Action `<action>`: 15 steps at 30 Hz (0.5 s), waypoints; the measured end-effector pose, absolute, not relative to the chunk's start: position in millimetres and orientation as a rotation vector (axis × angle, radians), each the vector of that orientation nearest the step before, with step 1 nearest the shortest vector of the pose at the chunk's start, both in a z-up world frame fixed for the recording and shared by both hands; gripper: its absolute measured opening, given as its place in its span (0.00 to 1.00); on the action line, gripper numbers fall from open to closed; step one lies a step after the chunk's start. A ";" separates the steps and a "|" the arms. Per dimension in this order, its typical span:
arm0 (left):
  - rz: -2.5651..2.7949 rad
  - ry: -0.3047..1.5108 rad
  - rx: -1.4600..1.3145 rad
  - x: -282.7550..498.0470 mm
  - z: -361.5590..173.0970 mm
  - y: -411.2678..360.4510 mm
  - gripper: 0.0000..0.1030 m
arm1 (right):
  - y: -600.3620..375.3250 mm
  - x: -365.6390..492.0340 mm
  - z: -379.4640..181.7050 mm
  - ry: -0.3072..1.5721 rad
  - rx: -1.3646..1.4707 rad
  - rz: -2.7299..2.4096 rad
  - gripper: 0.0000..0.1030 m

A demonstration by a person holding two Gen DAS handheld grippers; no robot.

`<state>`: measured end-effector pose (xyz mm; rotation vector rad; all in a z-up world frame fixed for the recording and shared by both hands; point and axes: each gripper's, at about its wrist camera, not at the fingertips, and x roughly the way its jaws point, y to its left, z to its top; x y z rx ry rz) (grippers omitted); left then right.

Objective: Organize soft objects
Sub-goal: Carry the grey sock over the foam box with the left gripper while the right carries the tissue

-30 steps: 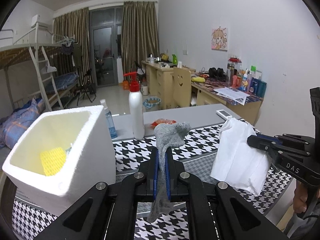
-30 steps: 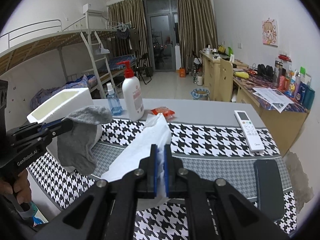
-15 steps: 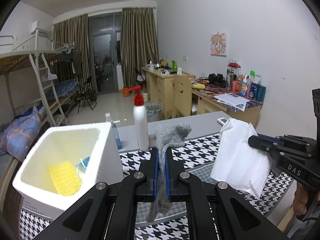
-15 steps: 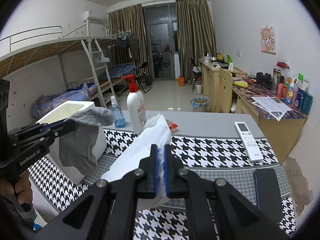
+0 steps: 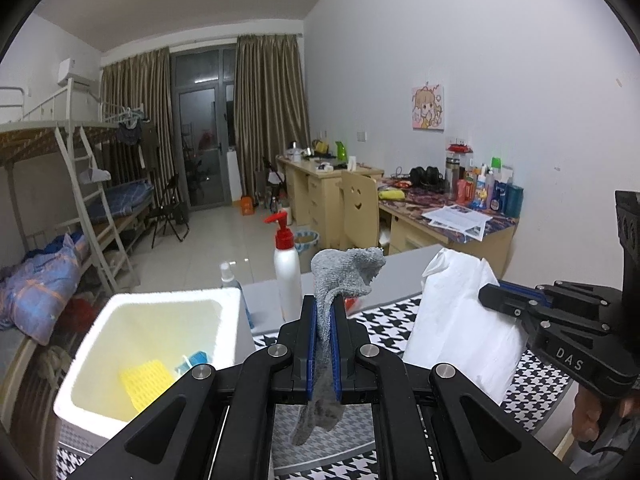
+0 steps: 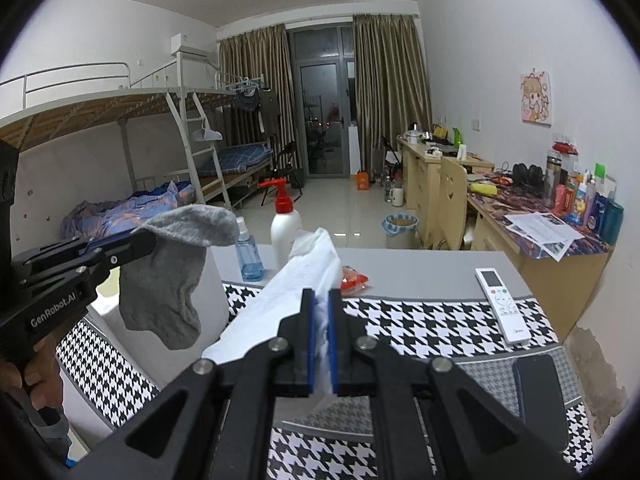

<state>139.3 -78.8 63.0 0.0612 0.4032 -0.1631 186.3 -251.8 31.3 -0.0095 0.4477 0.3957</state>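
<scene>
Lifting both claws over the last second, we had carried our two soft things higher above the table, and the white foam box (image 5: pixel 160 344) now sat lower in the left wrist view, its open mouth facing up at us. Left of the box nothing of ours was in play. Inside the box we could see a yellow mesh piece (image 5: pixel 146 384) and something blue (image 5: pixel 196 360) on the bottom, so some sorting looked already done. Just right of the box, the left claw (image 5: pixel 323 344) was pressed together on the grey sock (image 5: pixel 340 276), which stood up past the tips and hung limp below them, clear of the box rim. In the right wrist view the sock (image 6: pixel 172 276) hung in front of the box wall.

Further right of the box, the right claw (image 6: pixel 320 344) was pinching the white tissue sheet (image 6: pixel 288 292), held in the air above the houndstooth cloth (image 6: pixel 420 320) on the table. Behind the box stood the pump bottle (image 5: pixel 287 276) and the small blue spray bottle (image 6: pixel 249 256); well right of it lay the remote (image 6: pixel 502 306).

We judged that the rise had given the sock the height to pass over the rim, so the drop into the box looked next, with the tissue waiting its turn. A limp toe could snag the rim.
</scene>
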 end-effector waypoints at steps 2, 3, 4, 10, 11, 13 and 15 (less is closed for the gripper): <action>-0.165 0.395 0.060 139.5 65.8 -75.6 0.06 | -247.5 185.3 33.7 0.436 -0.003 0.404 0.08; -0.163 0.391 0.058 139.6 67.1 -72.1 0.06 | -245.0 185.4 34.6 0.431 -0.001 0.406 0.08; -0.162 0.383 0.055 139.8 69.2 -68.5 0.06 | -243.1 185.3 35.3 0.429 -0.001 0.406 0.08; -0.154 0.361 0.045 141.9 77.7 -56.9 0.06 | -231.0 185.8 43.4 0.411 -0.001 0.410 0.08; -0.154 0.356 0.044 141.8 79.4 -55.7 0.06 | -229.6 185.6 44.7 0.408 -0.001 0.410 0.08; -0.152 0.345 0.042 140.8 83.2 -52.2 0.06 | -226.7 185.3 48.1 0.398 -0.002 0.411 0.08; -0.147 0.331 0.041 139.3 87.2 -48.4 0.06 | -224.1 183.8 51.5 0.388 -0.004 0.412 0.08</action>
